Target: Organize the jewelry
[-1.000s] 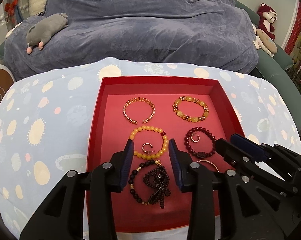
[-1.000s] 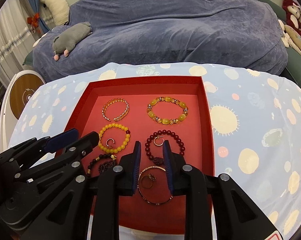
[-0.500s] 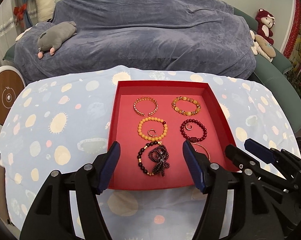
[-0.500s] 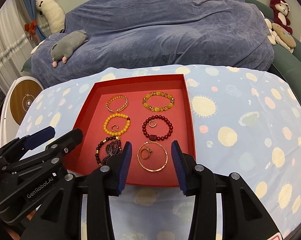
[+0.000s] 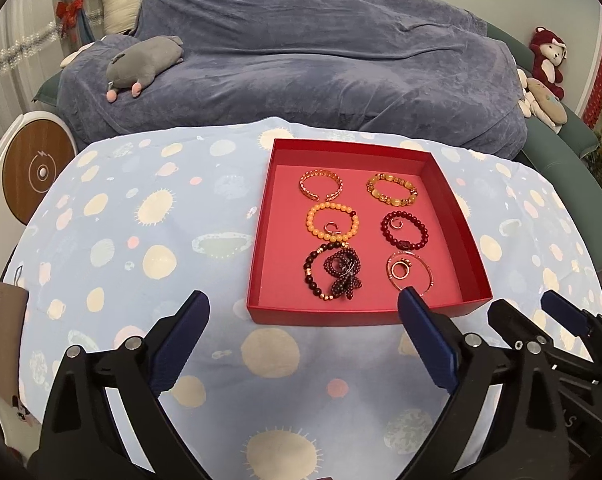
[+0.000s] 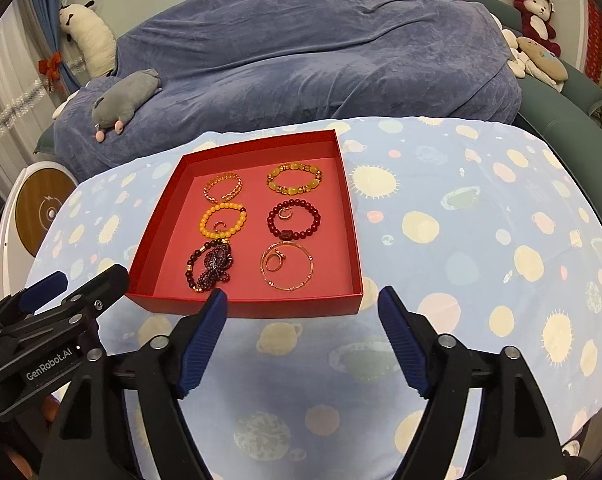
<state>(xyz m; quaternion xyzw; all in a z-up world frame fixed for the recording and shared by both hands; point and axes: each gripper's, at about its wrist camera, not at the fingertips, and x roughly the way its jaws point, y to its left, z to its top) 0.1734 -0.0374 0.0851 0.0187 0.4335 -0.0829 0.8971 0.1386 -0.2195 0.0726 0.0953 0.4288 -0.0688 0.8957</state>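
A red tray (image 5: pixel 261 232) (image 6: pixel 351 240) on the patterned table holds several bracelets in two columns: a gold cuff (image 5: pixel 321 185), an amber bead bracelet (image 5: pixel 392 189), a yellow bead bracelet (image 5: pixel 333 222) with a ring inside, a dark red bead bracelet (image 5: pixel 405 230), a dark bead bundle (image 5: pixel 335 274) and a thin gold bangle (image 5: pixel 410 274) around a ring. My left gripper (image 5: pixel 303 344) is open and empty, short of the tray's near edge. My right gripper (image 6: pixel 303 334) is open and empty, also short of the tray; it shows at the right of the left wrist view (image 5: pixel 533 320).
The table wears a light blue cloth with planet prints (image 5: pixel 141 240). Behind it is a sofa under a blue-grey cover (image 5: pixel 301 60) with a grey plush toy (image 5: pixel 141 62). A round wooden-faced device (image 5: pixel 37 170) stands at the left. Red and beige plush toys (image 5: pixel 545 64) sit far right.
Both grippers have pulled back from over the tray toward me and their jaws have opened wide. The jewelry has not moved.
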